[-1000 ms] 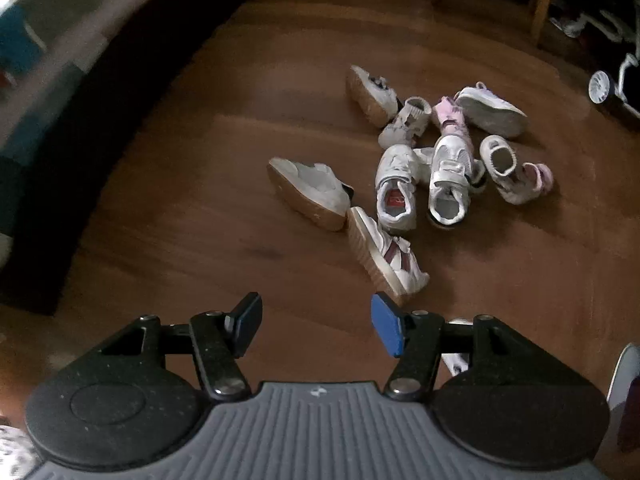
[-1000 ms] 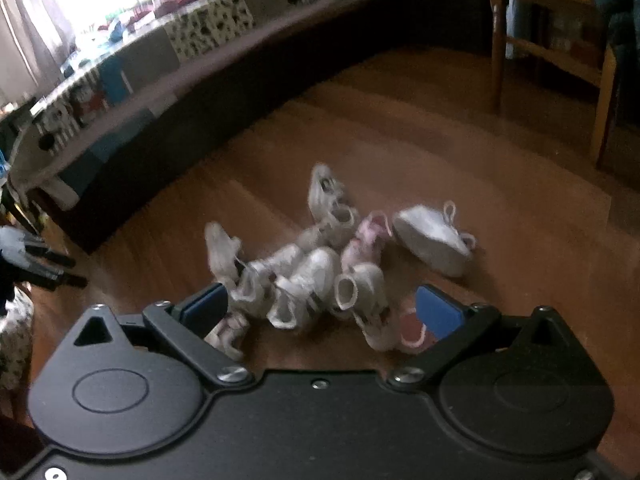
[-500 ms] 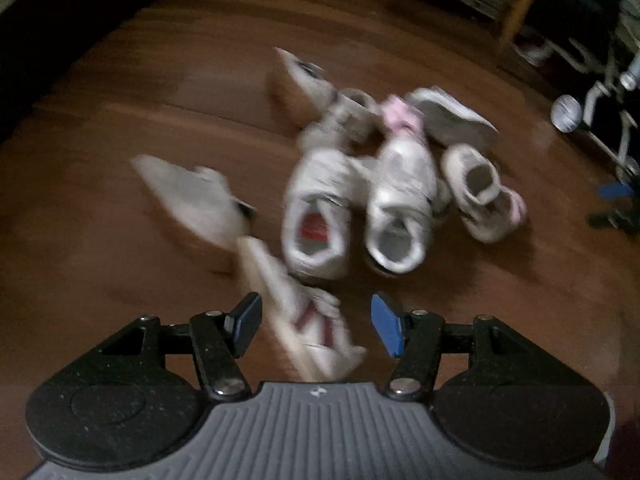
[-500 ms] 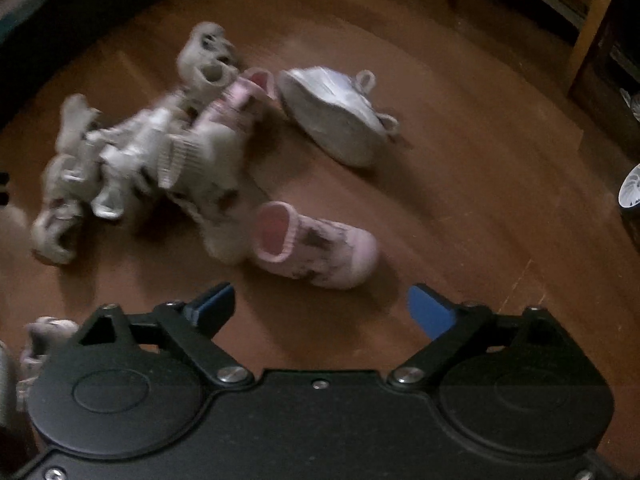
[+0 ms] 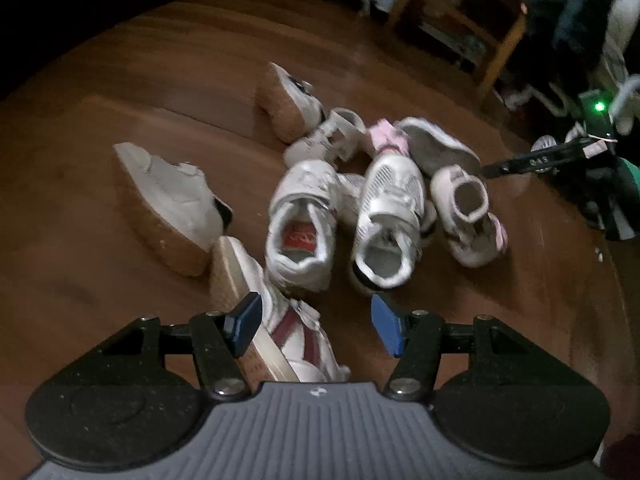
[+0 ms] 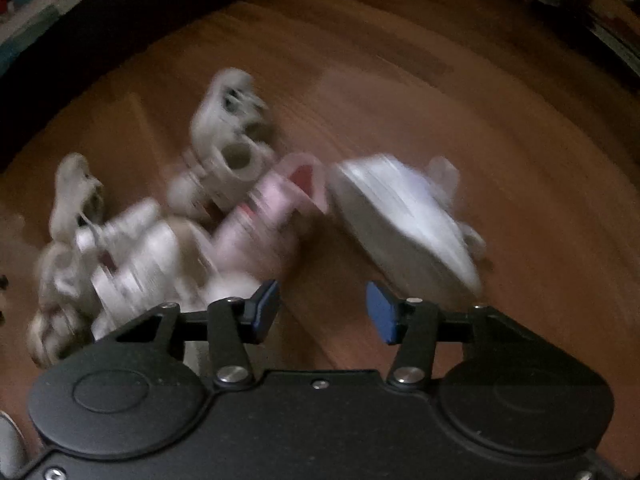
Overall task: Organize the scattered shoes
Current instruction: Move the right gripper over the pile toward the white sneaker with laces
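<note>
A pile of several small shoes lies on the wooden floor (image 5: 80,240). In the left wrist view a white shoe with maroon stripes (image 5: 296,332) lies on its side between the fingers of my left gripper (image 5: 315,326). It sits close to the left pad, and the jaws stand open around it. Beyond it are a white shoe with a red insole (image 5: 300,220) and a white mesh shoe (image 5: 390,208). The right wrist view is blurred. My right gripper (image 6: 323,312) has its jaws closing over bare floor, between a pink shoe (image 6: 272,208) and a white shoe (image 6: 404,220) tipped on its side.
Wooden furniture legs (image 5: 496,52) stand behind the pile at the right. Dark gear with a green light (image 5: 598,107) sits by the pile's right edge. A dark sofa base (image 6: 100,32) borders the floor at the far left. Bare floor (image 6: 520,140) stretches right of the white shoe.
Both grippers have come down close to the pile. The maroon-striped shoe now lies between the left fingers. The right jaws have narrowed and shifted from the pink bootie toward the white shoe.
</note>
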`<action>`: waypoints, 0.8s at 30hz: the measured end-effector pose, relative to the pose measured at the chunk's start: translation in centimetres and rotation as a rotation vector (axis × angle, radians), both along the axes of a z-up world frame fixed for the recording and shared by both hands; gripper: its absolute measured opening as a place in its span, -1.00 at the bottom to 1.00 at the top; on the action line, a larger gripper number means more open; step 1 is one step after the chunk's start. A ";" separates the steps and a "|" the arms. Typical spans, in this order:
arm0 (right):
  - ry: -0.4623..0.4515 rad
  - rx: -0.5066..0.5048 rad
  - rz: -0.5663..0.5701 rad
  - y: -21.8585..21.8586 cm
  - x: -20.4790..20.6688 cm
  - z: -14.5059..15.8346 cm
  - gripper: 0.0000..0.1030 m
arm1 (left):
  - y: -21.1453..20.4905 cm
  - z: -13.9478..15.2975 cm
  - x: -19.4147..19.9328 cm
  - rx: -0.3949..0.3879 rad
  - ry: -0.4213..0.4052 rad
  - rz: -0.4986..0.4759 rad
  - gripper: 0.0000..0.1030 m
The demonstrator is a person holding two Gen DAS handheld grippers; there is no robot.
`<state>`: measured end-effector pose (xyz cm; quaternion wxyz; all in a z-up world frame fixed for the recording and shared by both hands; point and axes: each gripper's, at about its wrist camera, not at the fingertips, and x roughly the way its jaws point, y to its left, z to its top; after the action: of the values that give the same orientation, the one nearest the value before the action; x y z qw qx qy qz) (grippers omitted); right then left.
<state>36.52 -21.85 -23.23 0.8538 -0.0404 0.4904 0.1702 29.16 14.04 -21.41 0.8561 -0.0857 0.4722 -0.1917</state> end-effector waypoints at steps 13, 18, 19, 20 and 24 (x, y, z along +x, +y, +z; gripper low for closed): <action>0.029 0.007 0.029 2.0 2.1 -0.8 -0.01 | 0.8 -3.2 -1.0 -0.063 0.070 0.077 0.15; 0.064 0.002 0.000 -0.1 1.3 -2.0 -0.01 | 0.9 -3.8 -1.4 -0.066 0.084 0.090 0.15; 0.071 -0.003 -0.004 -0.5 1.0 -2.3 -0.01 | 1.0 -3.9 -1.5 -0.067 0.089 0.092 0.16; 0.079 -0.005 -0.011 -1.0 0.6 -2.5 -0.01 | 0.9 -4.0 -1.6 -0.065 0.093 0.091 0.15; 0.104 -0.003 -0.018 -2.5 -0.6 -3.3 -0.01 | 0.6 -4.3 -1.9 -0.065 0.103 0.083 0.15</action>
<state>35.90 -24.32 -26.52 0.8286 -0.0285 0.5346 0.1637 27.24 14.67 -25.69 0.8347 -0.1426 0.5052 -0.1665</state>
